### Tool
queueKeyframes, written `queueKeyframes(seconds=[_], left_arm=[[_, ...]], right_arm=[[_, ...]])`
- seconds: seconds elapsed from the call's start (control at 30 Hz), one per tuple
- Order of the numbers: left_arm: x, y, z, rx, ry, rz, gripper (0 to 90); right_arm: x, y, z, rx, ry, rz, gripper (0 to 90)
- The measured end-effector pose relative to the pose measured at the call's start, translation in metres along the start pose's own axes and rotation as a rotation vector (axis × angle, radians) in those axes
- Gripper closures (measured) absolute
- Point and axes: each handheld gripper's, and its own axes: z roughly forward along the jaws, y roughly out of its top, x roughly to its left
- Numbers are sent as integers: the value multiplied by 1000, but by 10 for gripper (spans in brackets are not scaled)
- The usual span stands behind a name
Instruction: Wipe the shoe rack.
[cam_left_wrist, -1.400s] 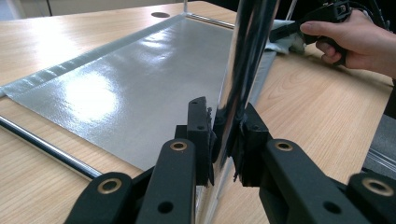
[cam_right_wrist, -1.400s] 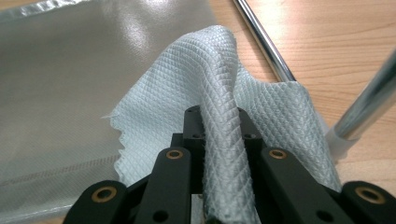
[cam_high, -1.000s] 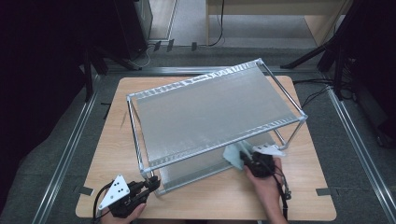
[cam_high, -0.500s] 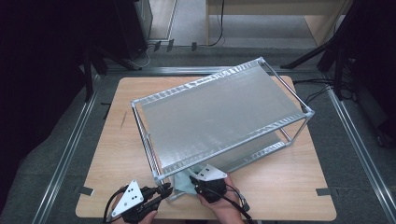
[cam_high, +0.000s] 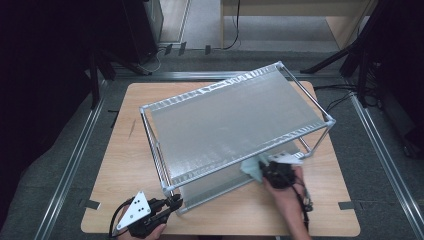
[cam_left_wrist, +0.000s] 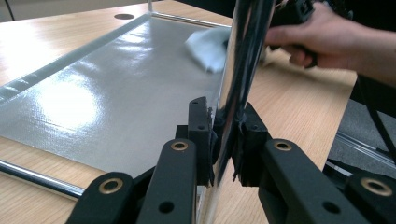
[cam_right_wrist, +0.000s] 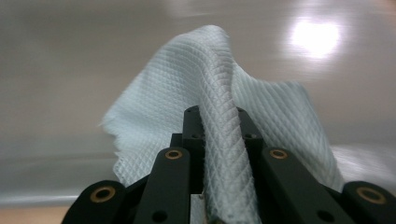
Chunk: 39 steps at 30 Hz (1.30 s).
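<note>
right claw (cam_high: 267, 169) clamped on pale blue waffle-weave cloth (cam_right_wrist: 219, 135) | grey lower shelf panel (cam_left_wrist: 107, 93) runs lower-left, toward left claw (cam_left_wrist: 224, 137) pinching chrome post (cam_left_wrist: 243, 60)

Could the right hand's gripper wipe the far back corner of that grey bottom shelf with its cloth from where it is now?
Probably not without shifting. The right gripper, shut on the pale blue waffle-weave cloth, works at the near edge of the grey lower shelf. The grey top shelf hangs over it, so reaching deep would mean sliding the forearm under.
</note>
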Motion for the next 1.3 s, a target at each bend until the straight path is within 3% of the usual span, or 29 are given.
queueKeyframes(seconds=[0.1, 0.17, 0.2, 0.23, 0.3, 0.37, 0.43, 0.5, 0.57, 0.77, 0.8, 0.83, 0.9, 0.97, 1.03, 1.07, 1.13, 1.3], left_arm=[[0, 0, 0, 0, 1, 0, 797], [0, 0, 0, 0, 1, -1, 797], [0, 0, 1, -1, 2, -2, 797], [1, 0, 1, 0, 3, -4, 797], [1, 0, 1, -1, 1, -12, 796], [1, 0, 1, -2, 1, -17, 795], [1, 0, 1, -2, 0, -22, 794], [1, 0, 1, -3, 1, -24, 793], [1, 0, 1, -3, 4, -23, 794], [1, -1, 1, -2, 4, -23, 793], [1, -1, 1, -2, 4, -23, 793], [1, -1, 1, -3, 4, -24, 793], [1, -1, 1, -3, 4, -23, 793], [1, -1, 0, -2, 4, -22, 793], [1, -1, 0, -2, 4, -20, 794], [0, -1, 0, -1, 6, -18, 794], [1, -1, 0, -2, 6, -18, 795], [2, -1, 0, -2, 5, -21, 794]], right_arm=[[-41, -1, -12, -22, -97, 86, 792], [-57, -5, -15, -24, -131, 134, 796], [-61, -6, -16, -34, -124, 156, 797], [-61, -7, -16, -35, -117, 168, 796], [-53, -6, -13, -26, -135, 131, 792], [-44, -6, -9, -22, -121, 115, 791], [-29, -8, -4, -25, -94, 109, 791], [-12, -9, 0, -22, -78, 72, 793], [12, -9, 4, -9, -21, 35, 793], [107, -15, 11, 11, 164, -148, 790], [107, -15, 11, 11, 164, -148, 790], [134, -20, 9, 13, 234, -187, 788], [149, -24, 7, 7, 270, -212, 779], [160, -27, 5, 0, 269, -264, 776], [159, -27, 5, 0, 270, -270, 777], [148, -25, 4, 3, 264, -248, 778], [132, -23, 3, -1, 211, -247, 784], [58, -15, -9, -6, 59, -103, 792]])
